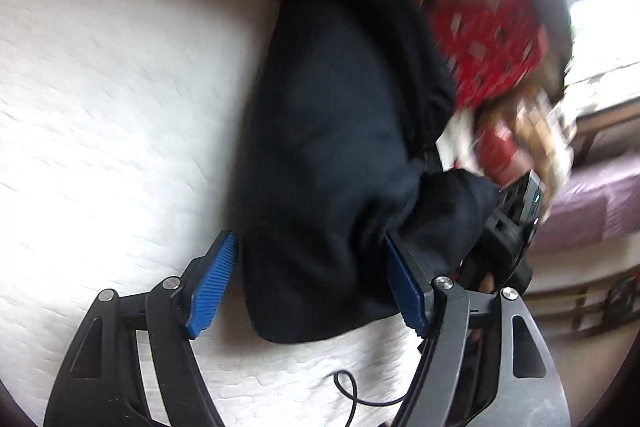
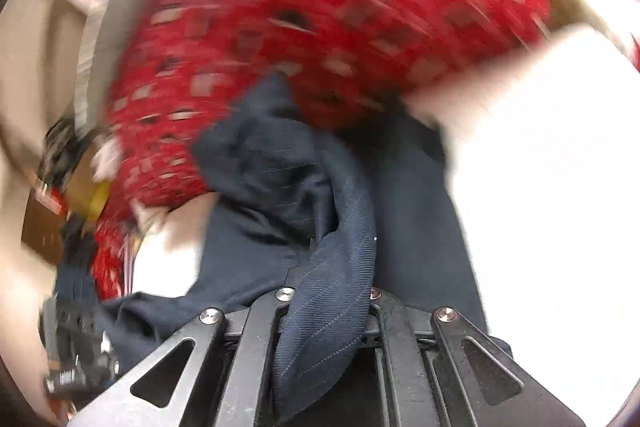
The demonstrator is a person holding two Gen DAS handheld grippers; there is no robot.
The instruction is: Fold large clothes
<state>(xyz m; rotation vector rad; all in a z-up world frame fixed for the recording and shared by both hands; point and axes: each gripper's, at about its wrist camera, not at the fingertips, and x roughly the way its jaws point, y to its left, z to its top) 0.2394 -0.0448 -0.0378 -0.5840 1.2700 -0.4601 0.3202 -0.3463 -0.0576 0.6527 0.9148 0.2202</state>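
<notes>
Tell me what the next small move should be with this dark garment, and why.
Probably close the left tool on the cloth. Its blue pads stand apart with the dark garment lying between them on the white bed cover, not yet pinched. The right tool is already shut on a fold of the same garment, so a second hold would likely let both hands lift and spread it.

White quilted bed surface [image 1: 100, 99] fills the frame's left. Dark navy garment [image 1: 328, 131] lies on it, centre; red patterned fabric [image 1: 488, 39] upper right; thin black cable [image 1: 352, 391] at bottom.
</notes>
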